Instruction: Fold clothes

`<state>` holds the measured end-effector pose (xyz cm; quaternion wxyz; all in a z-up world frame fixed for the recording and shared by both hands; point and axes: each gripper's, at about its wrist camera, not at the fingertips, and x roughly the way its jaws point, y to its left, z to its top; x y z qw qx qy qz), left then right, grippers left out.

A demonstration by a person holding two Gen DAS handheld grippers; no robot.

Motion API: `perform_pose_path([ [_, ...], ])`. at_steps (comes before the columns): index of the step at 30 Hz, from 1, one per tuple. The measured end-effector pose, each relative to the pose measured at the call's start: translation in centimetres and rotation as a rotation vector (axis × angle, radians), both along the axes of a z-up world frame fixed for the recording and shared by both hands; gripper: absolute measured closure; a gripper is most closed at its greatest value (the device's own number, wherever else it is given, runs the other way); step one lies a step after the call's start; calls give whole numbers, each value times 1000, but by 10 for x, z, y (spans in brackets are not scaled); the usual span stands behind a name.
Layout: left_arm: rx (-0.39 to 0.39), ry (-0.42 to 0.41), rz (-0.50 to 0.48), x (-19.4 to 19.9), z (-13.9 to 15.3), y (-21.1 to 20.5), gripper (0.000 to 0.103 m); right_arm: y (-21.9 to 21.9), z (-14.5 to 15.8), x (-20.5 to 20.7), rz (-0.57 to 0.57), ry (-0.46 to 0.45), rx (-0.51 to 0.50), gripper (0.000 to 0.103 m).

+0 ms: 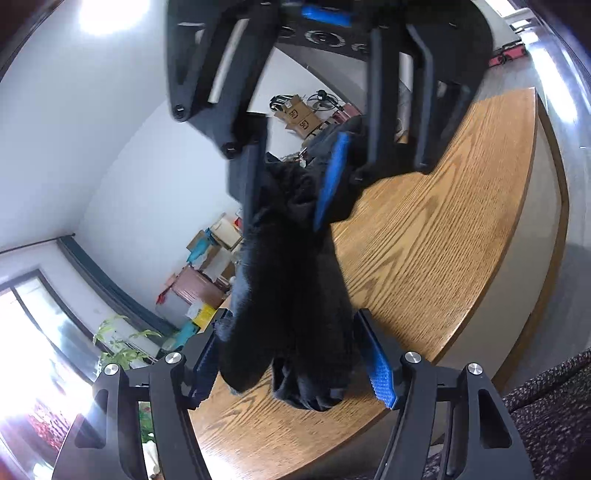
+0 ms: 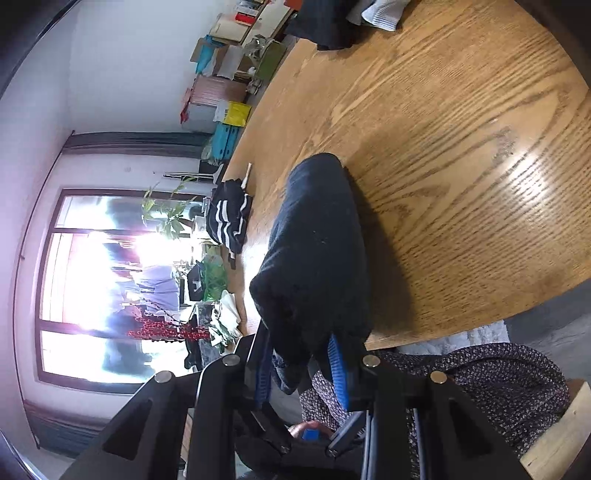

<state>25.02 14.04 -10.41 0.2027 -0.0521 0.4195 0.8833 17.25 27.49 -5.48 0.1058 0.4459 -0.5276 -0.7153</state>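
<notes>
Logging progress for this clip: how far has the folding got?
Possibly done: a dark striped garment lies bunched at the table edge; whether it is folded is unclear. In hand: a black garment hangs between the left gripper and right gripper. Left: more clothes at the far end.

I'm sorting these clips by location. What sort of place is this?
Probably a lived-in home room, used partly for storage. A wooden table with clothes on it stands near a big window, with houseplants beside it and stacked cardboard boxes along the wall.
</notes>
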Motion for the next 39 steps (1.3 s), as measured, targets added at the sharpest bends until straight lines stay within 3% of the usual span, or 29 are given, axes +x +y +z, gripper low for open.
perform_pose_path([
  [7, 16, 43, 90, -15, 2, 7, 34, -3, 13, -2, 11, 41, 25, 72],
  [21, 13, 112, 143, -19, 19, 22, 24, 3, 19, -2, -2, 71, -10, 72],
  [29, 93, -2, 101, -10, 30, 4, 23, 4, 24, -5, 3, 98, -21, 72],
  [34, 45, 51, 181, -10, 21, 8, 23, 3, 24, -5, 13, 96, -30, 72],
  [39, -53, 95, 231, -17, 17, 14, 23, 4, 22, -5, 17, 95, -57, 72],
])
